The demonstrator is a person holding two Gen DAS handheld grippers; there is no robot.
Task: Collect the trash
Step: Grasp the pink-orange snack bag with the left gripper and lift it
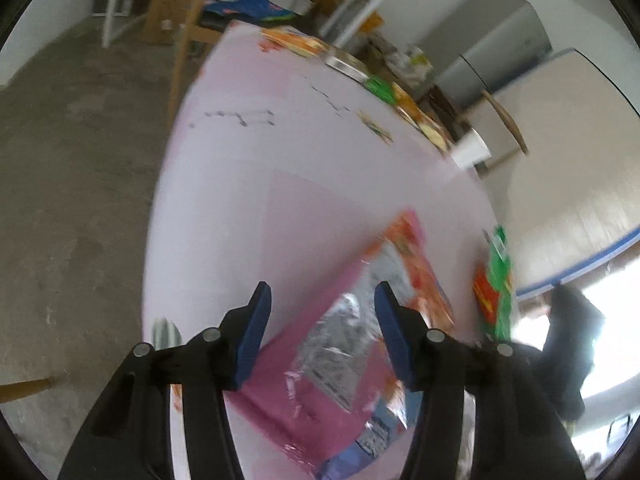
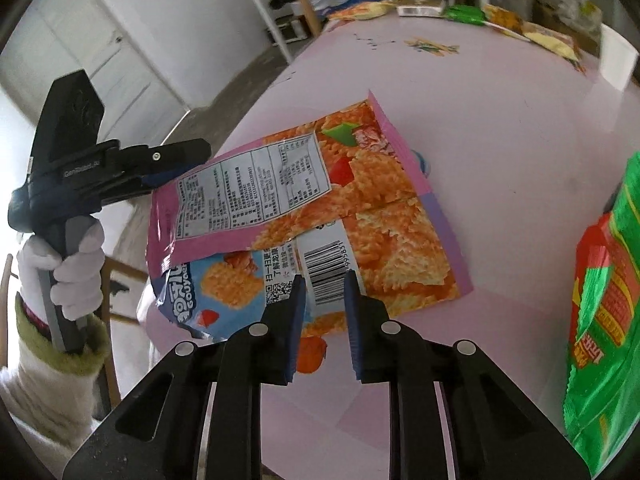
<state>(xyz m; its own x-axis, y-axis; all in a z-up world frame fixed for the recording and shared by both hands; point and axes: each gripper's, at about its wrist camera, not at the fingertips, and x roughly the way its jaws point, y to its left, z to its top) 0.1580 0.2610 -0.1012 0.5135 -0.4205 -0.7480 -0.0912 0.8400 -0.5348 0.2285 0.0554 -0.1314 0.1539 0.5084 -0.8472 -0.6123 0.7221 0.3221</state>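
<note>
1. Left gripper (image 1: pixel 322 330): jaws apart, straddling the pink snack wrapper (image 1: pixel 320 364); grip or no grip cannot be told.
2. Right gripper (image 2: pixel 324 312): jaws parted narrowly, no clamp visible, over the wrapper's barcode edge.
3. Beyond both jaws: bare pink tabletop (image 2: pixel 500 152).
4. Right of right jaws: green snack bag (image 2: pixel 604 320), near the table's edge.

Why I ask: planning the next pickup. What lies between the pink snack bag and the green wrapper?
Only bare pink tabletop separates the pink snack bag from the green wrapper, clearest in the right wrist view.
</note>
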